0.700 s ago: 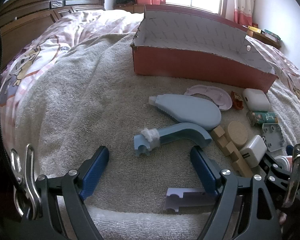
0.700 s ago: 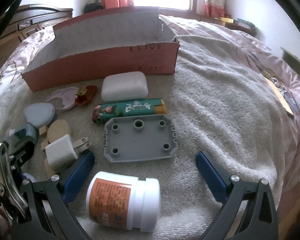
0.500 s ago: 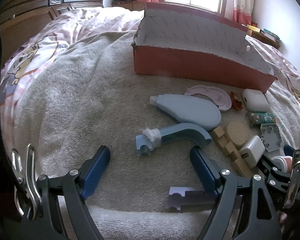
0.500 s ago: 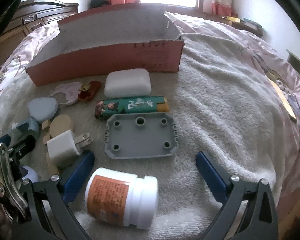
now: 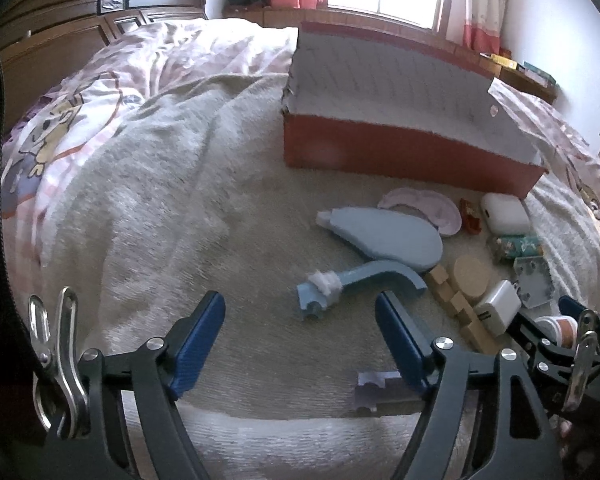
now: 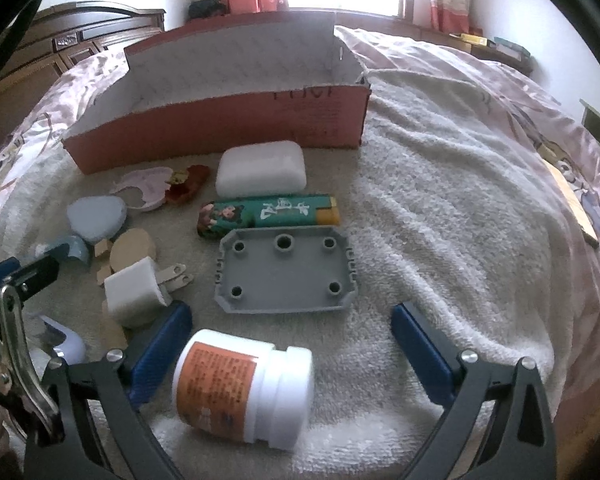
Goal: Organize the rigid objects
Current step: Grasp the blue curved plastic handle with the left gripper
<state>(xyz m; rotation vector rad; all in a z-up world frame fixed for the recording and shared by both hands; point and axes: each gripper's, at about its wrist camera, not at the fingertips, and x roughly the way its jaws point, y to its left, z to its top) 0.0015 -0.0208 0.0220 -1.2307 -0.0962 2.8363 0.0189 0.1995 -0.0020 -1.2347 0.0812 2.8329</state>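
We've got both hand-held grippers spread wide with nothing clamped; the left hand-held gripper hangs over the towel near the curved blue piece; the right hand-held gripper straddles a white jar lying on its side, pads apart from it; the red cardboard box sits behind the clutter on the bed.
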